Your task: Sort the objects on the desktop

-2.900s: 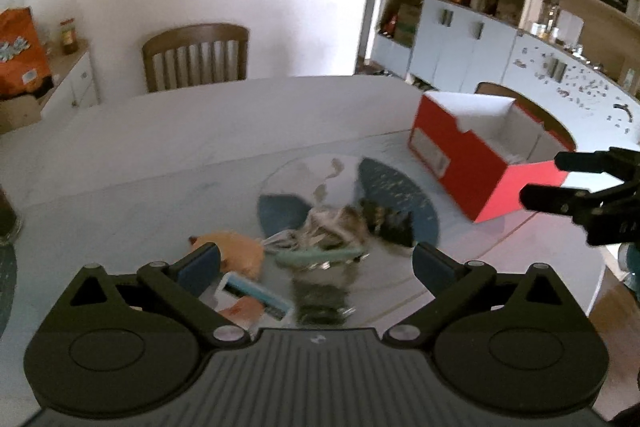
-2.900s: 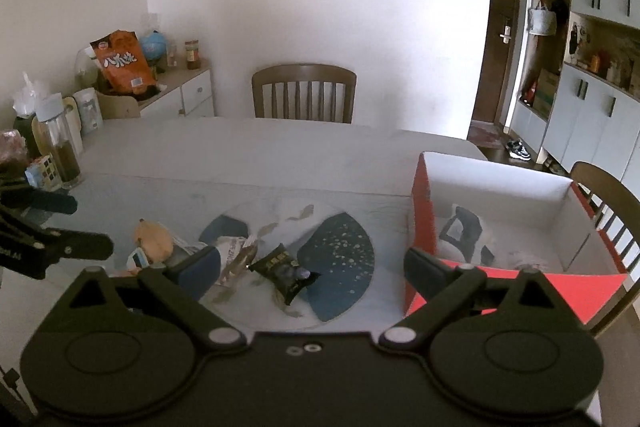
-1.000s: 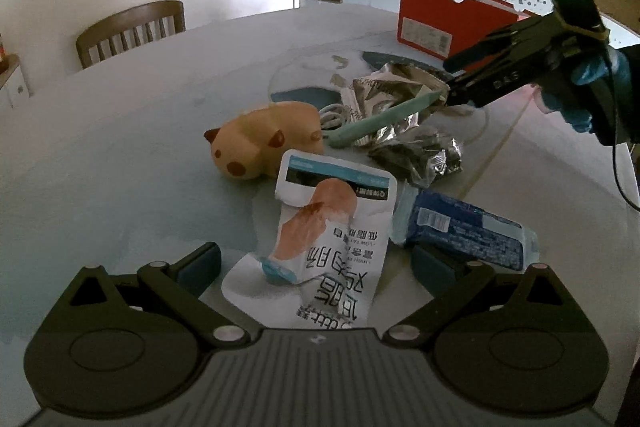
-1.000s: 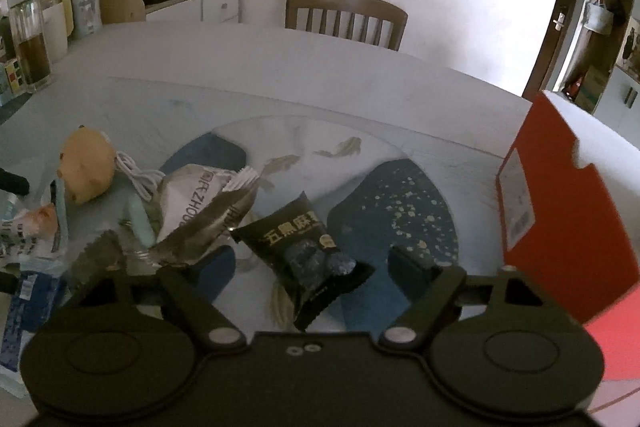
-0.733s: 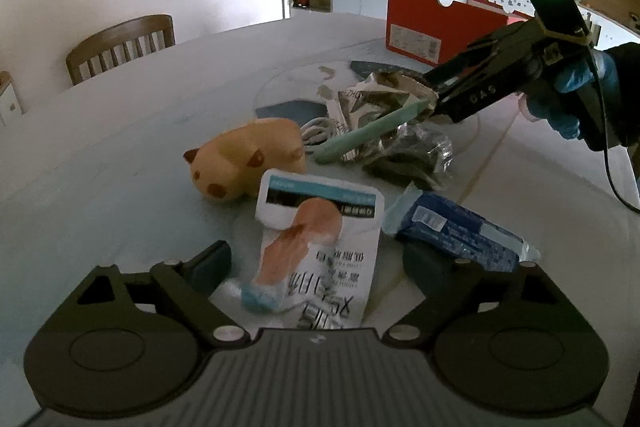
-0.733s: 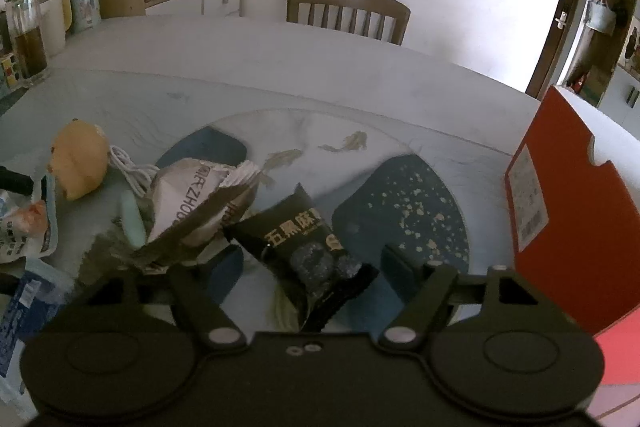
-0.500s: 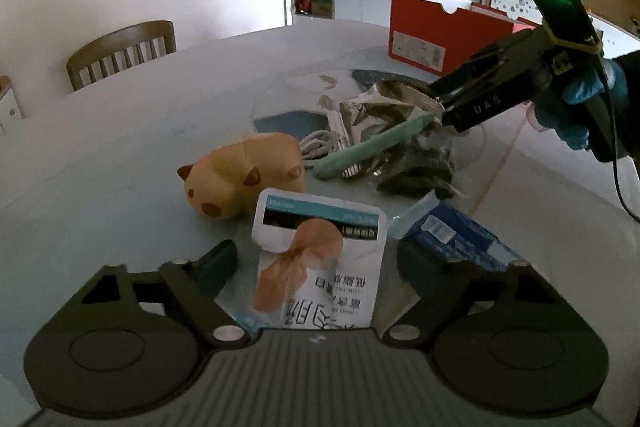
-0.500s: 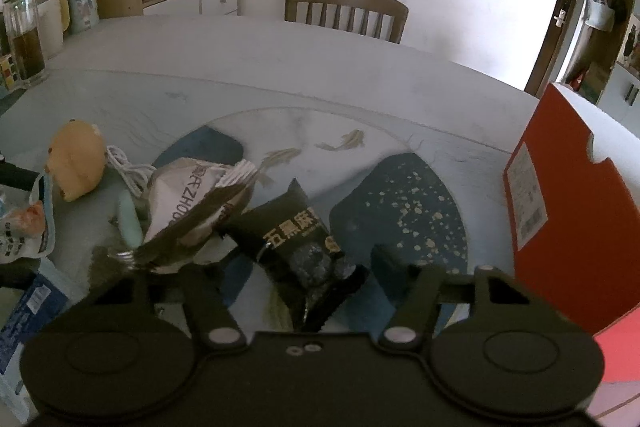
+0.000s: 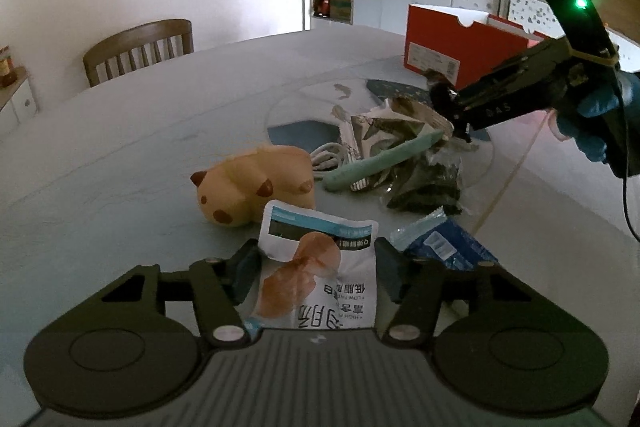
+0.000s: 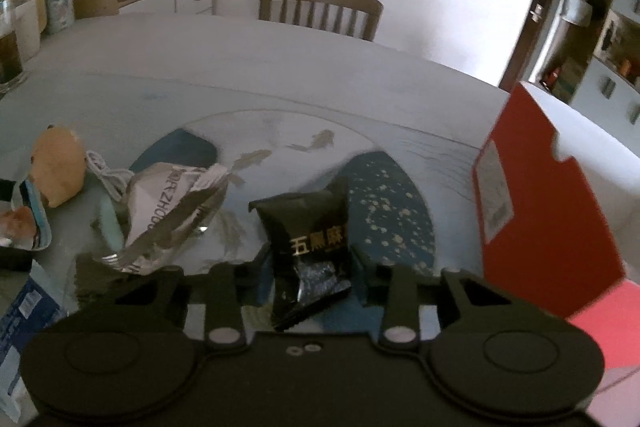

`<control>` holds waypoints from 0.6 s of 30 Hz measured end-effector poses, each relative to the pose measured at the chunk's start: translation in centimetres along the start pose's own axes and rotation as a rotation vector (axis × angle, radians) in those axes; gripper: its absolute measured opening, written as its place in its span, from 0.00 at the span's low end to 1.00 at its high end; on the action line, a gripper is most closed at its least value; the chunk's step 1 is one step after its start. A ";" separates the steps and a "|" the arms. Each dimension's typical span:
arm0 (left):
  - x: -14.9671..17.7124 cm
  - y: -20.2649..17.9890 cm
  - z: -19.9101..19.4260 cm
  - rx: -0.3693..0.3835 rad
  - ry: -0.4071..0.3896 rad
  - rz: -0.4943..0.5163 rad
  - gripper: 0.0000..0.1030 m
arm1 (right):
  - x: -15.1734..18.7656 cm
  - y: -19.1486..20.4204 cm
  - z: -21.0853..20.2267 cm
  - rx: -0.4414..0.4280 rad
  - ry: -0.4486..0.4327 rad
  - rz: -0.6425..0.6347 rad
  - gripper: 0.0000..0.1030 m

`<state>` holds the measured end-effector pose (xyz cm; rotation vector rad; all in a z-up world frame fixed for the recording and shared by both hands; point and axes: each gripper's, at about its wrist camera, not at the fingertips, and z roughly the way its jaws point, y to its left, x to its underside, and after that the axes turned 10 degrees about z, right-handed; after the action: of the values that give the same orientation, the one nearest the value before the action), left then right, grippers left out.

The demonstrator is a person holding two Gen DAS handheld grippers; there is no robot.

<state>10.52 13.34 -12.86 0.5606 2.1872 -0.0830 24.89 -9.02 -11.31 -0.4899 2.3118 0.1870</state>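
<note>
A black snack packet [image 10: 310, 239] with gold lettering sits pinched between the right tongs [image 10: 312, 269] above the blue-patterned worktop [image 10: 280, 75], its lower end hidden behind the tool's body. The left tongs [image 9: 316, 269] press in on a white snack pouch [image 9: 318, 271], its bottom edge cut off from view. Nearby lie a tan plush toy [image 9: 252, 189], a crumpled silver bag [image 10: 172, 211], a half-covered blue packet [image 9: 440, 243] and a red box [image 10: 536, 195].
</note>
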 end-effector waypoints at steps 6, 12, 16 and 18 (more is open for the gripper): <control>0.0 0.0 -1.0 -0.009 0.013 -0.061 0.53 | -0.2 -0.8 -1.7 0.005 0.006 0.040 0.35; -0.3 -0.2 -2.9 -0.029 -0.002 -0.121 0.53 | -0.1 -1.1 -4.4 -0.008 0.002 0.057 0.35; -0.8 -0.5 -4.3 -0.039 -0.011 -0.151 0.53 | -0.1 -1.2 -6.1 -0.020 -0.002 0.065 0.35; -1.1 -0.7 -4.9 -0.045 -0.013 -0.165 0.53 | -0.1 -1.3 -7.0 -0.028 -0.005 0.073 0.35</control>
<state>7.22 13.55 -9.00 0.3529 2.2139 -0.1251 20.91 -12.10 -6.31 -0.4189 2.3268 0.2555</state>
